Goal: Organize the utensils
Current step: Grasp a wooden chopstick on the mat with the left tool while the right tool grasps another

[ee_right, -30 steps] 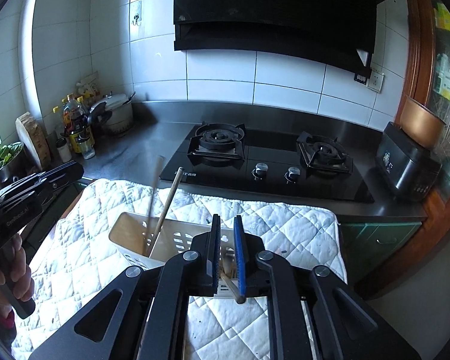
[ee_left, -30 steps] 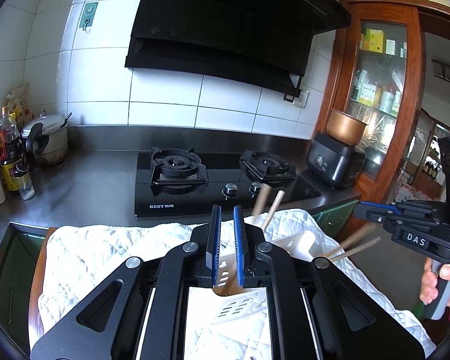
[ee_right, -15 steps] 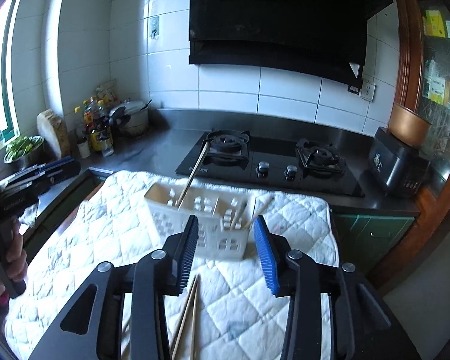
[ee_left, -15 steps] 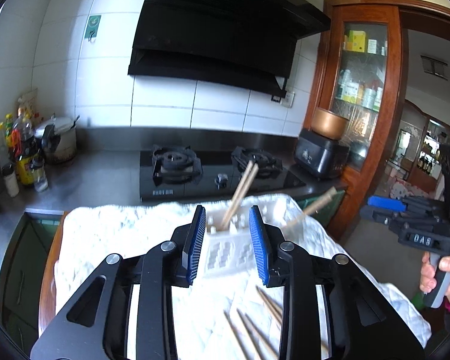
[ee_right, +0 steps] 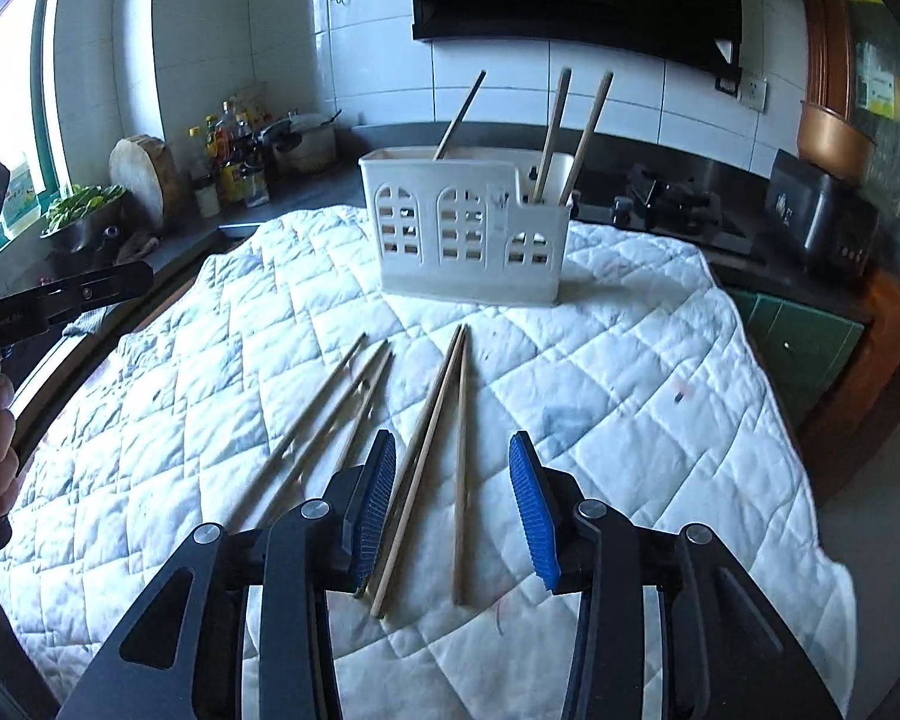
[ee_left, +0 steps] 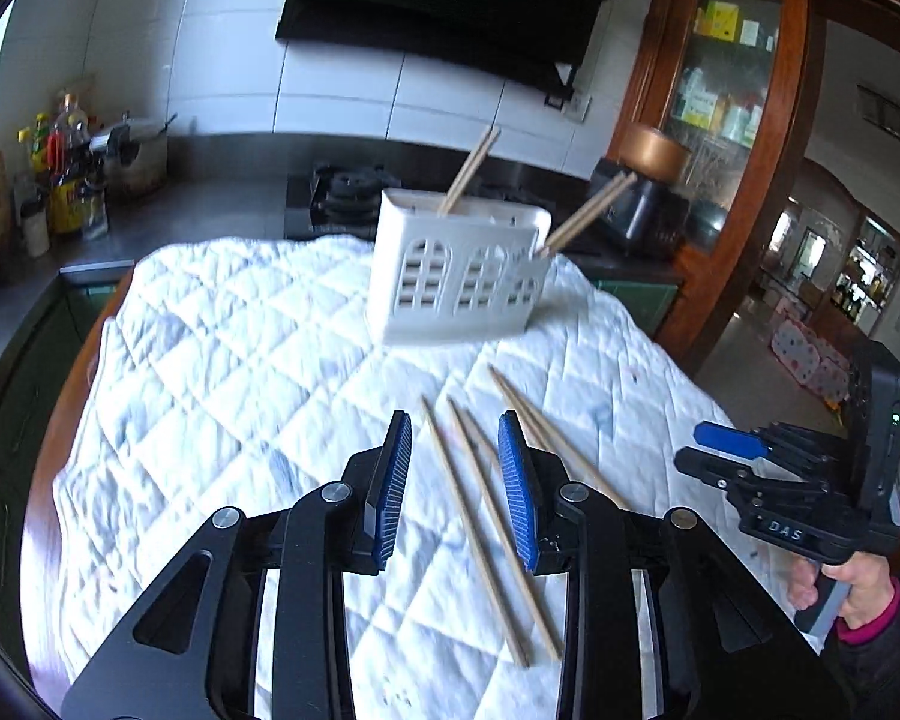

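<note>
- Three chopsticks (ee_right: 555, 138) are stood in the holder (ee_right: 468, 228) at the quilt's (ee_right: 660, 396) far side.
- Five or so loose chopsticks (ee_right: 426, 450) are left lying on the quilt.
- The left gripper (ee_left: 453, 486) and right gripper (ee_right: 450, 507) are held open and empty, above the loose sticks.

Your white caddy (ee_right: 471, 234) stands upright holding three chopsticks (ee_right: 582, 138); in front of it, loose wooden chopsticks (ee_right: 432, 456) lie flat.
</note>
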